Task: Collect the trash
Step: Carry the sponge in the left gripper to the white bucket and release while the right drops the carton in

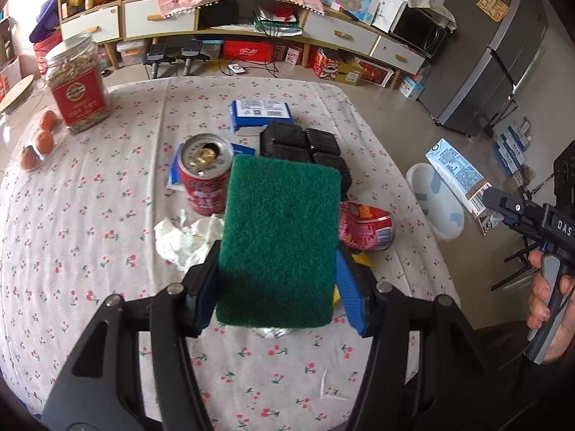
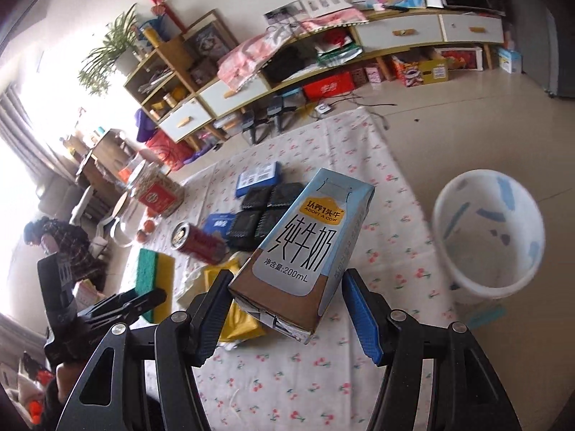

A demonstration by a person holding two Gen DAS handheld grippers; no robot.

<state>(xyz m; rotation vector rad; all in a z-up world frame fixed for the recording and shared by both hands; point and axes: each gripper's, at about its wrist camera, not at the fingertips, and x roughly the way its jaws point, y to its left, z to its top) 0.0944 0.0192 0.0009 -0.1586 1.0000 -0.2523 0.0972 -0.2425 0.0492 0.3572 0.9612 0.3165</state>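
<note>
Milk carton [image 2: 305,248], glossy boxy cardboard, beside rough green sponge [image 1: 280,240]

Both grippers: black slotted linkage arms, silver pivot screws, ribbed blue fingers [image 1: 350,291]. Right gripper [image 1: 501,203] body marked "DAS", grey handle.

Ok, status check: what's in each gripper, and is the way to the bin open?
Left gripper shut on green sponge. Right gripper shut on milk carton, above the table. White bin on the floor beyond the table edge, nothing between.
</note>
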